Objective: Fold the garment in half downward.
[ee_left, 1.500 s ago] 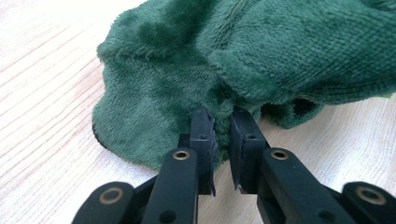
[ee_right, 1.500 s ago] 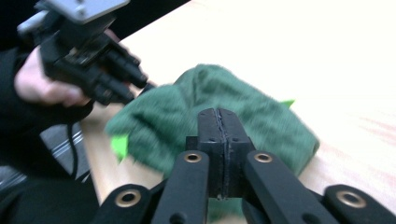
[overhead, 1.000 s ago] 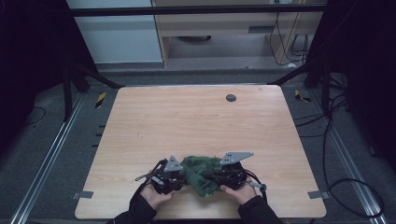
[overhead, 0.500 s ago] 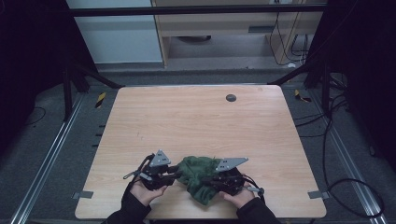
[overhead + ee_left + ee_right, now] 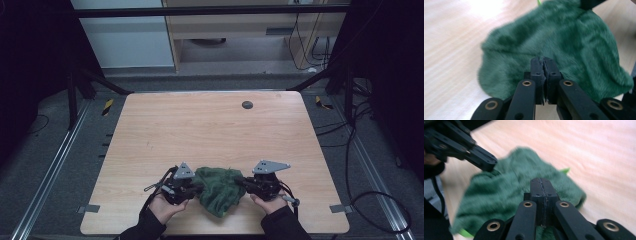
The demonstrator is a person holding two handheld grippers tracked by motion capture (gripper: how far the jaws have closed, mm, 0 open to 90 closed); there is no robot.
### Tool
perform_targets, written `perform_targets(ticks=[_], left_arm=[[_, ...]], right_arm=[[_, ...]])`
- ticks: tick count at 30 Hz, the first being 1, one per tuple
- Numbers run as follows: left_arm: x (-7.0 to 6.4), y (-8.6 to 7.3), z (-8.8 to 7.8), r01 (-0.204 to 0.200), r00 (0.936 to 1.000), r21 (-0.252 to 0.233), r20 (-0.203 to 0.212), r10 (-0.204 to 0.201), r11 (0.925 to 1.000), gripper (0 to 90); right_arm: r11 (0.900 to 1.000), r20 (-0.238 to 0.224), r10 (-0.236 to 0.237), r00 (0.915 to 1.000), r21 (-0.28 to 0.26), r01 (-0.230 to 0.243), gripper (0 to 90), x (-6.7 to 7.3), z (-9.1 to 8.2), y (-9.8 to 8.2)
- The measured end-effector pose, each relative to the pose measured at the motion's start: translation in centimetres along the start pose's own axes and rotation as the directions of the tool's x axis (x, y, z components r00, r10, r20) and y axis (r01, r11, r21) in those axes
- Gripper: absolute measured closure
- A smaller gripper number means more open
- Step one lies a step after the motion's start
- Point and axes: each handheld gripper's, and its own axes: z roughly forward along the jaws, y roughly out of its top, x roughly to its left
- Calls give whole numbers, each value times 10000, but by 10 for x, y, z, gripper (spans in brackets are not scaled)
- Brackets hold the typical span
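Pale wood tabletop [image 5: 215, 130], dim room around it. A green fuzzy cloth [image 5: 220, 189] is bunched near the front edge, about mid-width. The left hand-held gripper [image 5: 196, 187] has just been closing and looks pinched on its left side; the right hand-held gripper [image 5: 241, 181] is clamped on the right side. Looks like mid-spread, so next they'd pull apart to flatten it.

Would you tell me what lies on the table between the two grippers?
In the high view, the crumpled green cloth lies between the left gripper and the right gripper, each shut on an edge of it.
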Motion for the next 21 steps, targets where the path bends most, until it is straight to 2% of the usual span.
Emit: perform_targets(ticks=[2,6,8,11,13,14,16,17,21], left_arm=[[-2,-3,4,-90,9999,145,70,89,9999,878],[-6,-9,12,-249,9996,390,132,244,9989,881],[-5,-9,12,-258,9996,351,129,253,9991,878],[-4,-7,5,-252,9996,118,104,251,9996,873],[-1,-6,-4,-173,9998,-168,-4,173,9997,860],[3,-5,-12,-112,9997,-431,-243,102,9990,839],[11,-5,-20,11,9981,-661,-619,-52,9978,805],[11,-5,-20,11,9981,-661,-619,-52,9978,794],[28,-8,-28,203,9919,-797,-1236,-301,9966,754]], right_arm=[[9991,-57,-20,10000,428,23,899,-1,3,-5],[9976,-158,-20,9999,689,31,898,0,6,-11],[9975,-165,-17,9999,708,28,897,0,6,-11],[9986,-146,-27,9999,533,35,891,0,4,-9],[9998,-115,35,9999,179,-32,866,-2,-1,-6],[9999,124,19,9999,-158,-17,837,-4,-7,-3],[9991,393,53,9992,-430,-36,810,-8,-11,-2],[9991,393,53,9992,-430,-36,810,-8,-11,-2],[9967,1115,397,9930,-744,-315,763,-20,-21,-2]])
